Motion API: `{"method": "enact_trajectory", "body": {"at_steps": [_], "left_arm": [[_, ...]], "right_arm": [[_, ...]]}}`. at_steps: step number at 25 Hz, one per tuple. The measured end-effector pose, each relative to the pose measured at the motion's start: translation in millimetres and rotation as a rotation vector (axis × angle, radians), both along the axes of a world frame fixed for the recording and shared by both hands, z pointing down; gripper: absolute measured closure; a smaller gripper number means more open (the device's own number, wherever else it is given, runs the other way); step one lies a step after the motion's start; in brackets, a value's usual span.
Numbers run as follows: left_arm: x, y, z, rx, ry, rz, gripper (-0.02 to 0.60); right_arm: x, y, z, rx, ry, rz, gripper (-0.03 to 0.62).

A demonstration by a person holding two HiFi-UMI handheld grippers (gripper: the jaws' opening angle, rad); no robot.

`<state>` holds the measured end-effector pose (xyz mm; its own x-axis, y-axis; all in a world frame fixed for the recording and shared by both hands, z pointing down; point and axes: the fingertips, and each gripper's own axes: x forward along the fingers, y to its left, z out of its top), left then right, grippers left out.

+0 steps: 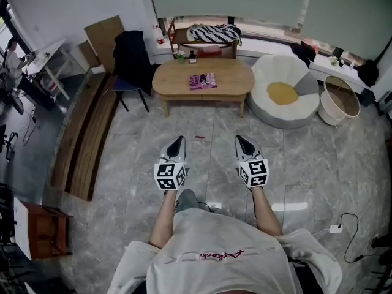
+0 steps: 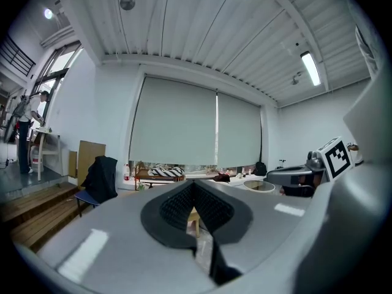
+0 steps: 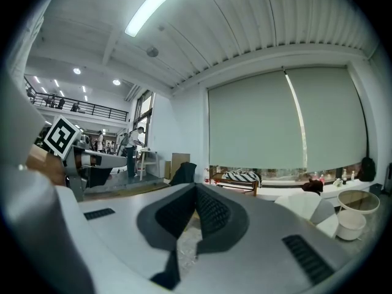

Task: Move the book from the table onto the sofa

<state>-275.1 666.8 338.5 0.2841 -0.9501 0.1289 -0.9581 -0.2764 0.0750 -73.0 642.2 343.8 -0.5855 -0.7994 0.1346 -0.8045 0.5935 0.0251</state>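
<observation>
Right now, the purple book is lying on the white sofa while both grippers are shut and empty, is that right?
Not quite: the head view shows the book on the wooden table; the left gripper and right gripper are shut and empty.

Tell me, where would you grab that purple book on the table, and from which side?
Probably its near long edge, coming in level from the near side of the table. The book lies flat there, so only its thin edges offer the jaws a hold.
</observation>
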Motion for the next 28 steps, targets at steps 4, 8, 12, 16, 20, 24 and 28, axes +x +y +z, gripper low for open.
{"method": "enact_trajectory", "body": {"at_steps": [4,8,12,16,20,24,28], "left_arm": [[4.7,-3.3,1.6,0.0,-0.004,0.008,0.572],[2.1,-11.7,6.4,-0.004,-0.003,0.002,0.572],[2.3,-23.6,5.1,0.002,0.014,0.0,0.572],[1.5,-39.8,1.4,0.018,0.011,0.003,0.572],[-0.2,-59.0,5.0,0.017,0.012,0.012,0.572],[-6.9,-84.8,12.6,0.01,0.017,0.018,0.572],[-19.6,-118.0,21.3,0.007,0.029,0.018,0.572]], "right_arm": [[1.1,-2.9,3.5,-0.006,-0.001,-0.002,0.586],[-3.1,-9.3,7.3,-0.005,0.003,-0.013,0.586],[-2.7,-19.2,7.5,-0.005,0.01,-0.017,0.586],[-5.8,-33.8,5.3,0.007,0.009,-0.022,0.586],[-10.5,-51.9,9.1,0.003,0.008,-0.022,0.587],[-19.6,-75.3,16.7,-0.006,0.011,-0.022,0.586],[-33.9,-107.1,24.0,-0.012,0.026,-0.028,0.586]]}}
